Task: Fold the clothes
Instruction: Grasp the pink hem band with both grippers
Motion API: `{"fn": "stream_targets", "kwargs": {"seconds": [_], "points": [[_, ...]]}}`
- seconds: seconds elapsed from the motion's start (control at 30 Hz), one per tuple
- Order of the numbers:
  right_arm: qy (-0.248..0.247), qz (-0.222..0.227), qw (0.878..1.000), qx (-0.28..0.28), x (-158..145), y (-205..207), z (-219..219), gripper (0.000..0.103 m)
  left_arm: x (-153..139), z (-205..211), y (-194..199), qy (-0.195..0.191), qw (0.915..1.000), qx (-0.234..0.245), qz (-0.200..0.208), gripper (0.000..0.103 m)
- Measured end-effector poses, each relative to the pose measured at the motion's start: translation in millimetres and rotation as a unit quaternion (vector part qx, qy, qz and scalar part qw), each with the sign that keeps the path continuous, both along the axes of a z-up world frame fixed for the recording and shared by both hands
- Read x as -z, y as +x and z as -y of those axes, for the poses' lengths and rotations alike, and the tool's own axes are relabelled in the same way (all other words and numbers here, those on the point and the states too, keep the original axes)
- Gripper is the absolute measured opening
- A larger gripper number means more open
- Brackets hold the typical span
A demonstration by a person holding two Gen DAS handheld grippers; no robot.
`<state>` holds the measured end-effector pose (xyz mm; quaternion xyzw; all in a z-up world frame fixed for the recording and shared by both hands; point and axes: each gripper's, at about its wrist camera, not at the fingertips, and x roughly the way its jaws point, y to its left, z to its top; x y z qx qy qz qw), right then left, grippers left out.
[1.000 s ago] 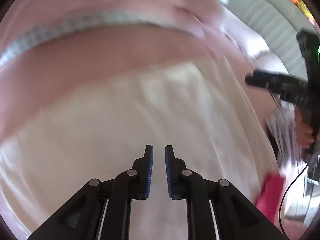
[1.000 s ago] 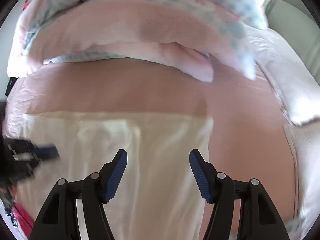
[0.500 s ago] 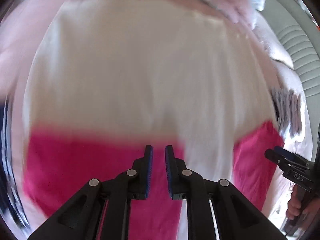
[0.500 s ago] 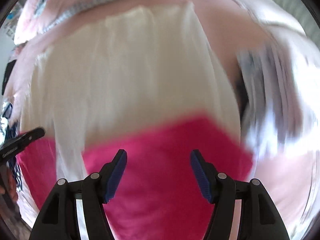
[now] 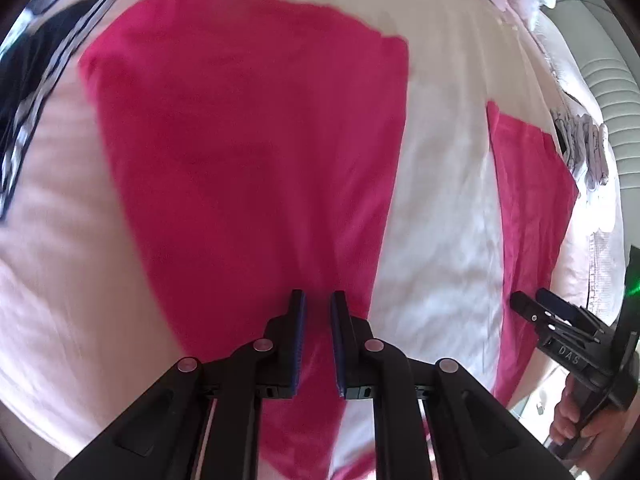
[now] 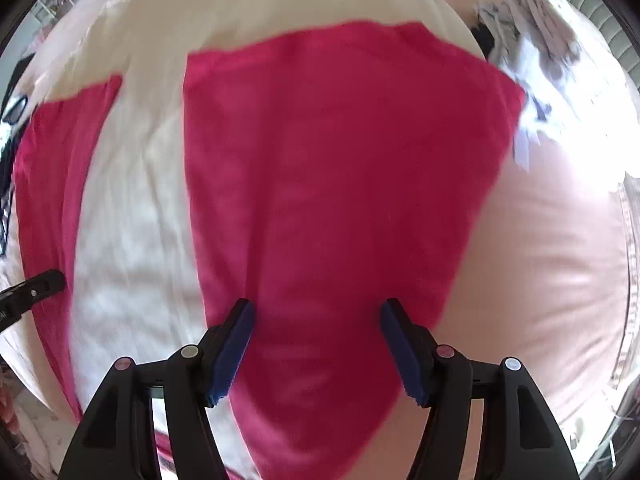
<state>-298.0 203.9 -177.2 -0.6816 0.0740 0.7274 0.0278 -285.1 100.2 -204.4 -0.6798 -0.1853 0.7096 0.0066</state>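
Fingers of left gripper [image 5: 317, 308] nearly closed, right gripper [image 6: 316, 316] spread, above pink garment [image 6: 340, 168]

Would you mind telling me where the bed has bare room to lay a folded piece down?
Pink bedsheet lies open right of the pink garment, below the patterned clothes pile. Another bare strip lies left of it, under the dark striped fabric. The middle is crowded: the garment covers the cream cloth.
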Motion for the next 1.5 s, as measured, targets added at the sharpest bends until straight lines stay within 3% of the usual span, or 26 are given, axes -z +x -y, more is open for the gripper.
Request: {"fn": "stream_targets", "kwargs": {"seconds": [0.23, 0.4, 0.5, 0.67, 0.9, 1.0, 1.03, 1.07, 1.13, 1.37, 1.4, 1.43, 1.5], "points": [[0.012, 0.03, 0.999, -0.017, -3.2, 52.7, 7.9, 0.069, 1.6, 6.8, 62.0, 0.023, 0.998, -0.03, 0.051, 0.011], [-0.023, 0.099, 0.994, 0.038, 1.1, 98.1, -4.5, 0.069, 4.3, 17.8, 94.8, 0.046, 0.9929, -0.046, 0.099, 0.011], [-0.033, 0.112, 0.992, 0.056, 1.2, 111.0, -7.4, 0.069, 4.0, 29.9, 98.9, 0.07, 0.9884, -0.075, 0.112, 0.012], [-0.047, 0.12, 0.989, 0.077, 3.6, 124.4, -10.9, 0.069, 3.7, 43.0, 99.1, 0.108, 0.9836, -0.105, 0.1, 0.041], [-0.073, 0.123, 0.984, 0.108, 9.5, 135.7, -25.0, 0.071, 16.8, 54.1, 91.3, 0.082, 0.9816, -0.129, 0.114, 0.043], [-0.081, 0.126, 0.986, 0.076, 8.6, 130.3, -26.0, 0.059, 14.1, 62.3, 81.0, 0.106, 0.9782, -0.135, 0.118, 0.047], [-0.083, 0.123, 0.987, 0.065, 5.9, 128.3, -25.3, 0.049, 13.0, 65.0, 77.6, 0.114, 0.9768, -0.136, 0.119, 0.046], [-0.084, 0.119, 0.988, 0.054, 3.1, 126.3, -24.6, 0.034, 12.0, 67.8, 74.1, 0.122, 0.9754, -0.138, 0.121, 0.033], [-0.088, 0.11, 0.989, 0.039, -3.3, 120.8, -23.7, 0.006, 13.0, 75.0, 68.3, 0.134, 0.9725, -0.144, 0.125, 0.02], [-0.108, 0.125, 0.984, 0.071, 5.2, 114.0, -40.8, 0.007, 28.1, 107.8, 52.3, 0.16, 0.9611, -0.174, 0.143, 0.02], [-0.116, 0.123, 0.984, 0.065, 4.2, 113.4, -43.2, 0.004, 26.9, 110.4, 46.9, 0.158, 0.9652, -0.154, 0.14, 0.008], [-0.122, 0.122, 0.983, 0.058, 2.7, 112.5, -46.1, 0.003, 21.9, 113.3, 38.8, 0.151, 0.971, -0.128, 0.133, 0.006], [-0.134, 0.12, 0.982, 0.052, -1.7, 108.8, -53.0, 0.003, 11.4, 121.4, 27.5, 0.152, 0.9739, -0.118, 0.121, 0.006]]}}
